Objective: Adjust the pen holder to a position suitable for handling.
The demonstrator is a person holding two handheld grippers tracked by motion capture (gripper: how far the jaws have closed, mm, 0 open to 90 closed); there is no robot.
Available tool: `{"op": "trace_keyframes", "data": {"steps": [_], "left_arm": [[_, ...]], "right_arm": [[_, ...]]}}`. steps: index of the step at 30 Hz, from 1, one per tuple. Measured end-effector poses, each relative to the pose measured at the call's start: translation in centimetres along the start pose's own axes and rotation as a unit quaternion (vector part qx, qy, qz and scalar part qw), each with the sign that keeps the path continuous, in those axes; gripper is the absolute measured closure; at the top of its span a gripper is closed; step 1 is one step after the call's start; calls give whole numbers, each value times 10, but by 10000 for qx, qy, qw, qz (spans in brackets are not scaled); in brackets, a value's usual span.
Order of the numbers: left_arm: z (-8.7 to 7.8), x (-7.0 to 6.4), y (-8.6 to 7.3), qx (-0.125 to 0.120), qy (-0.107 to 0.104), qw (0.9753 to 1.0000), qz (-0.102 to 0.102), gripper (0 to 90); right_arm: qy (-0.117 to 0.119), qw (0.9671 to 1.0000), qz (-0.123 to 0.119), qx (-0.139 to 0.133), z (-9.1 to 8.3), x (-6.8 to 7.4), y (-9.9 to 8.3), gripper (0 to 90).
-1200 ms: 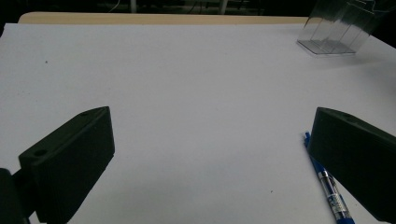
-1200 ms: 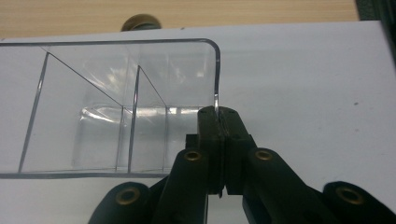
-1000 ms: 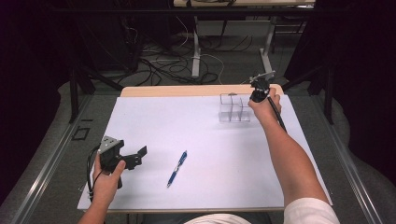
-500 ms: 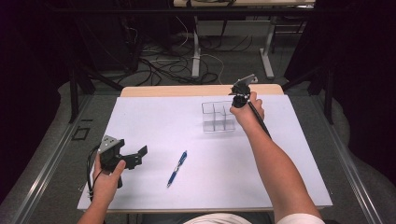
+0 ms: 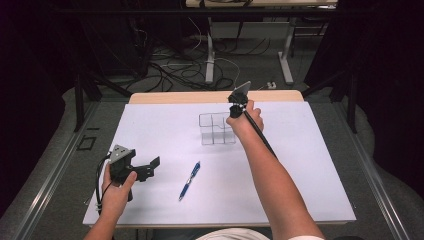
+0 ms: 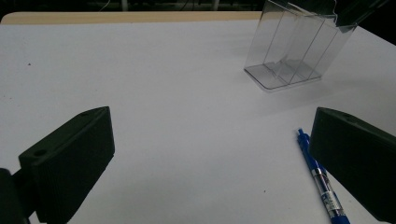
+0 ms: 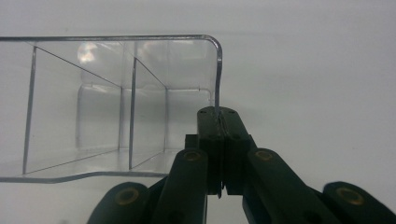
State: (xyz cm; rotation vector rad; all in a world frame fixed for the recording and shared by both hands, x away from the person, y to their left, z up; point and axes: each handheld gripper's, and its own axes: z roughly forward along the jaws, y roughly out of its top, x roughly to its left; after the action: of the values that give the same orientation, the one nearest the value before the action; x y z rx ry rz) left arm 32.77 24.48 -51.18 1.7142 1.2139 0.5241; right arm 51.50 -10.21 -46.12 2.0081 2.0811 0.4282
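The right claw pinched the clear organizer's side wall; the left claw gaped wide, a blue pen beside it.

A clear plastic organizer with divided compartments stands upright just above the centre of the high view, its right wall pinched between the jaws of the right gripper. It is empty.
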Motion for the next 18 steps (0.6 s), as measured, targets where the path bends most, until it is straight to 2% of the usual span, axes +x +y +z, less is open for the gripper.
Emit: {"op": "trace_keyframes", "data": {"steps": [2,4,5,6,7,9,11,14,15,16,17,18], "left_arm": [[0,-1,0,-2,-16,10000,20,3],[0,-1,1,-19,-17,10000,12,3],[0,-1,1,-15,-29,10000,3,3],[0,-1,1,-20,-27,10000,2,2],[1,0,1,-35,-16,10000,2,3],[1,0,1,-27,-16,10000,-11,3],[1,0,1,-23,3,10000,-7,3],[1,-1,2,-42,20,10000,9,2],[1,-1,2,-39,14,10000,11,3],[1,-2,2,-25,8,10000,1,3],[2,-2,2,-8,11,10000,-4,3],[3,-2,2,1,15,10000,3,3]], "right_arm": [[1,9999,59,118,0,3,0,891],[175,9993,25,316,1,0,0,879],[222,9983,90,525,-2,-2,1,864],[506,9976,239,403,-2,-6,1,830],[694,9967,203,357,-2,-9,1,798],[915,9953,135,270,-3,-12,1,737],[855,9959,-94,276,-5,-13,0,697],[1004,9939,-443,-54,-4,-15,-4,645],[1038,9928,-584,-130,-4,-16,-6,628],[1188,9896,-726,-365,-3,-18,-8,614],[1221,9882,-821,-418,-5,-20,-10,593],[1323,9855,-912,-538,-5,-22,-12,567]]}}
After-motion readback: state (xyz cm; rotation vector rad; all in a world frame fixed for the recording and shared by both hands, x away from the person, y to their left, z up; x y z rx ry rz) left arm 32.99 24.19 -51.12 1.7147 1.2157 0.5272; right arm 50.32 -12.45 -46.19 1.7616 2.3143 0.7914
